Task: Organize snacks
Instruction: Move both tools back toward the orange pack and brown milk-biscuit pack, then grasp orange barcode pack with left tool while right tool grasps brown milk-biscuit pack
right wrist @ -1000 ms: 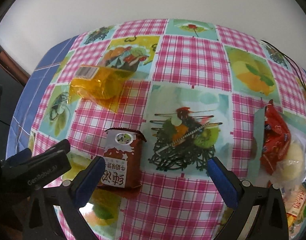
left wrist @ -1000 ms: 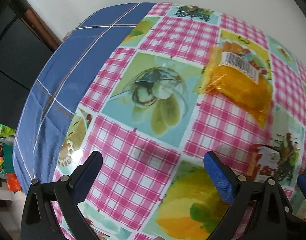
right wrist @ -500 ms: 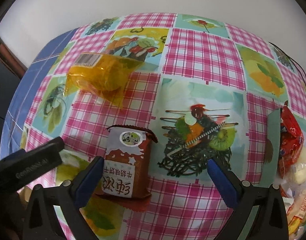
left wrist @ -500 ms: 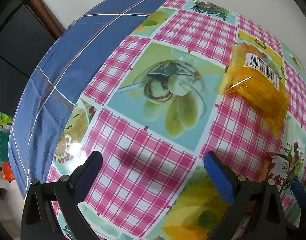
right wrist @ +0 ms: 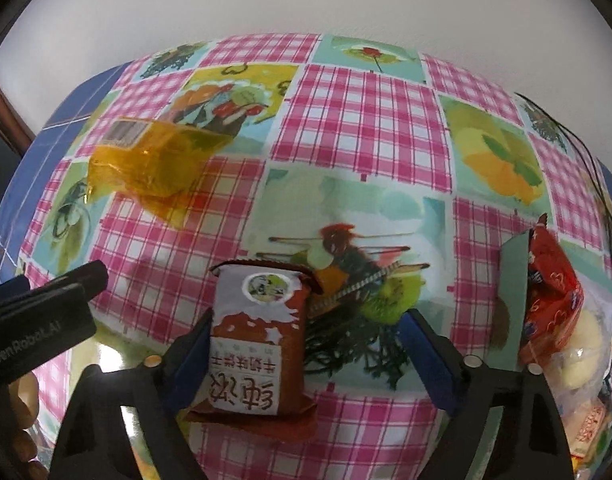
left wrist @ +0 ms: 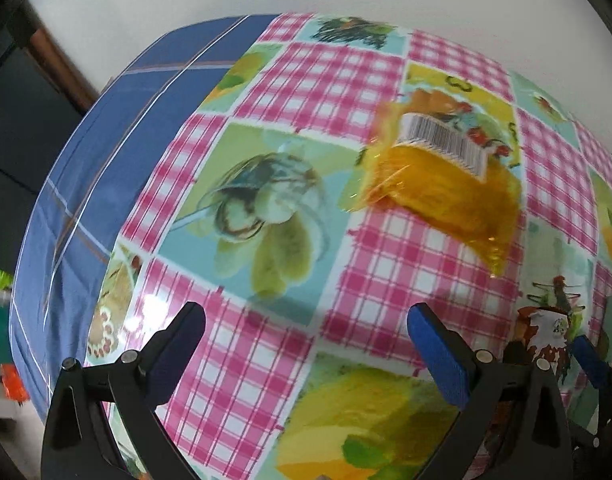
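A brown and white snack packet [right wrist: 253, 340] lies flat on the checked tablecloth [right wrist: 358, 120], between the jaws of my right gripper [right wrist: 306, 344], close to the left finger. That gripper is open and not touching it that I can tell. An orange transparent packet [right wrist: 153, 164] with a barcode lies farther back left; in the left wrist view this orange packet [left wrist: 442, 184] is ahead and to the right of my left gripper [left wrist: 306, 340], which is open and empty above the cloth. The brown packet [left wrist: 546, 332] shows at the right edge there.
A green box [right wrist: 514, 292] at the right holds a red packet [right wrist: 550, 296] and other wrapped snacks [right wrist: 586, 352]. The table's left part has a blue cloth [left wrist: 105, 160] and drops off at the left edge. A white wall stands behind. A black cable [right wrist: 586, 152] lies at the far right.
My right gripper has moved forward and left so the brown packet now sits between its jaws. My left gripper has swung right, bringing the orange packet closer to centre.
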Tool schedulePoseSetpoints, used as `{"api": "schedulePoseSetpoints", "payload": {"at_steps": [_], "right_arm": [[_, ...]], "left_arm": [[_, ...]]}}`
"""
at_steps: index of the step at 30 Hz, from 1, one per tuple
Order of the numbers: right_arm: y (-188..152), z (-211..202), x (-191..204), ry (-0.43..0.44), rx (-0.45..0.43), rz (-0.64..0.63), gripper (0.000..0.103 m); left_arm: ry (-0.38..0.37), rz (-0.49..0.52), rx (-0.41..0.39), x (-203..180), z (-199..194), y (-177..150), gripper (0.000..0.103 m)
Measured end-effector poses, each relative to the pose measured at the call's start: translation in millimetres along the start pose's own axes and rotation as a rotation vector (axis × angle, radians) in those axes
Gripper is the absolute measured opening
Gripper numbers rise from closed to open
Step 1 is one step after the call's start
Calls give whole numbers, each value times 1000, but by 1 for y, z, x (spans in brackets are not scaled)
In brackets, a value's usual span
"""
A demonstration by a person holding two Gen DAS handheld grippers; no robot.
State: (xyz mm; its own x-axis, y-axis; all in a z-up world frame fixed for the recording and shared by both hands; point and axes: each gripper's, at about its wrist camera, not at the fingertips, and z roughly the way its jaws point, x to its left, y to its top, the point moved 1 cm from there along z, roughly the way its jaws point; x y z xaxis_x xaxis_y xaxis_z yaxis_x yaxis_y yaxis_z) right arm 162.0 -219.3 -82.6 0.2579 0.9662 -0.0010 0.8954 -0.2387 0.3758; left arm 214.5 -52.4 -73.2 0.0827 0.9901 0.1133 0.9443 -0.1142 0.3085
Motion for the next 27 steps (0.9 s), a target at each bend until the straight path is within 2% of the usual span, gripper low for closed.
{"api": "schedulePoseSetpoints", "payload": {"at_steps": [5, 15, 17, 27], "right_arm": [[6, 0, -9, -1, -18, 4, 79], [6, -1, -18, 3, -39, 4, 77], [7, -1, -23, 2, -45, 10, 74], [14, 2, -28, 3, -61, 12, 71]], "left_arm": [[-58, 28, -15, -21, -10, 9, 101], [-117, -109, -70, -40, -27, 45, 101], [-132, -122, -67, -41, -25, 52, 101], [-113, -160, -46, -52, -3, 82, 101]]}}
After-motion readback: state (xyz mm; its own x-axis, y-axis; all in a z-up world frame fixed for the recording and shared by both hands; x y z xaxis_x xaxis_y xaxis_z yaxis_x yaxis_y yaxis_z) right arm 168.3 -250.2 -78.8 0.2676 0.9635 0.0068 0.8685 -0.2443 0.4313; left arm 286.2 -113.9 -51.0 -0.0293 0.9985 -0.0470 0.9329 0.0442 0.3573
